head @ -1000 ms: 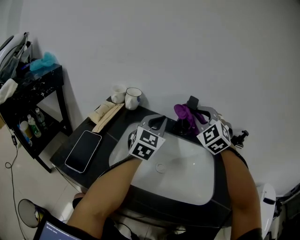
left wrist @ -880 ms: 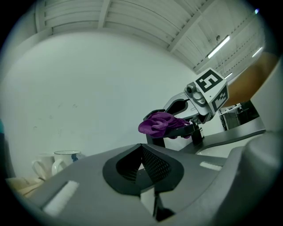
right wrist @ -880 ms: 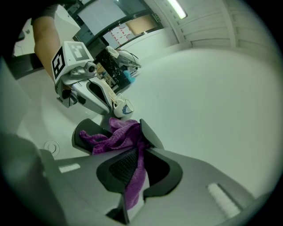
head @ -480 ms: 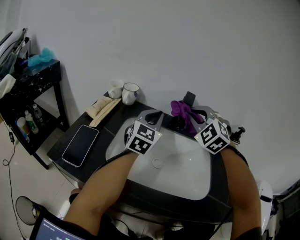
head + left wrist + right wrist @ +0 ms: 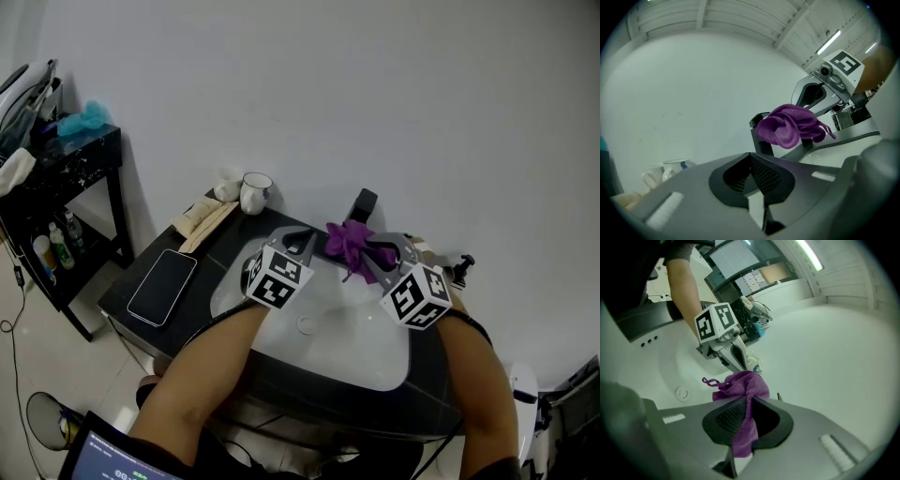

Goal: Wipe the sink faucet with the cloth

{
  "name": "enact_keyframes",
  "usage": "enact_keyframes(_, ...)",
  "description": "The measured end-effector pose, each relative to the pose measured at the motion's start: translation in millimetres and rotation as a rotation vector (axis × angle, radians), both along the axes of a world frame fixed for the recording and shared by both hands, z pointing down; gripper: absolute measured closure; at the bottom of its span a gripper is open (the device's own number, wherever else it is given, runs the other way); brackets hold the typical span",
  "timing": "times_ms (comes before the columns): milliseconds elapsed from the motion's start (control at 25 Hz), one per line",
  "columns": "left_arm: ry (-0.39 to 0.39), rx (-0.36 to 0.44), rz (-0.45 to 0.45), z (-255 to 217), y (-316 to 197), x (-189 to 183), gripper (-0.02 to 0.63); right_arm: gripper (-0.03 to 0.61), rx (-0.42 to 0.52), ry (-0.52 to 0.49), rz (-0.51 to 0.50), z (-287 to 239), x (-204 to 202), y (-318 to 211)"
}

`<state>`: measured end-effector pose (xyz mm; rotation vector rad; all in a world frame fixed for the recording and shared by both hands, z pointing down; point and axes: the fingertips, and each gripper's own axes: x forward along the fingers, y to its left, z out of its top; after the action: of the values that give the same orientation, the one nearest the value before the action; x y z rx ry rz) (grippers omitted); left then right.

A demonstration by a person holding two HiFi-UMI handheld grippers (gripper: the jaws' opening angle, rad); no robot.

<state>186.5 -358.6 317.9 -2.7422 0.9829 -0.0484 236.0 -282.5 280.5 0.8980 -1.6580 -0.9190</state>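
Note:
A black faucet (image 5: 362, 206) stands at the back rim of the white sink (image 5: 347, 352). My right gripper (image 5: 364, 251) is shut on a bunched purple cloth (image 5: 349, 242), which hangs just in front of and left of the faucet's top. In the right gripper view the cloth (image 5: 742, 386) is pinched between the pads of the right gripper (image 5: 743, 422), and it hides most of the faucet. My left gripper (image 5: 306, 243) is shut and empty over the basin's back left. In the left gripper view, cloth (image 5: 791, 125) and faucet (image 5: 760, 137) lie beyond the left gripper (image 5: 750, 176).
A dark phone (image 5: 164, 287) lies on the black counter to the left. Two mugs (image 5: 253, 193) and a pale packet (image 5: 202, 221) sit by the wall. A black shelf unit (image 5: 67, 173) stands far left. A small black fitting (image 5: 459, 268) is at the sink's right. The drain (image 5: 305, 324) shows in the basin.
The right gripper has carried the purple cloth left and down, from over the faucet's top to its front left side. The left gripper stays shut near the basin's back left.

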Motion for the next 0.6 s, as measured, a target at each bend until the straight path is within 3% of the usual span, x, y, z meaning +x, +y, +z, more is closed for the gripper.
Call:
enact_keyframes(200, 0.005, -0.003, -0.009, -0.3, 6.3, -4.8, 0.595, 0.538, 0.008, 0.054, -0.05, 13.2, -16.8, 24.8)
enact_keyframes(600, 0.008, -0.001, -0.023, -2.5, 8.8, -7.6, 0.595, 0.538, 0.006, 0.03, -0.121, 48.7, -41.7, 66.4)
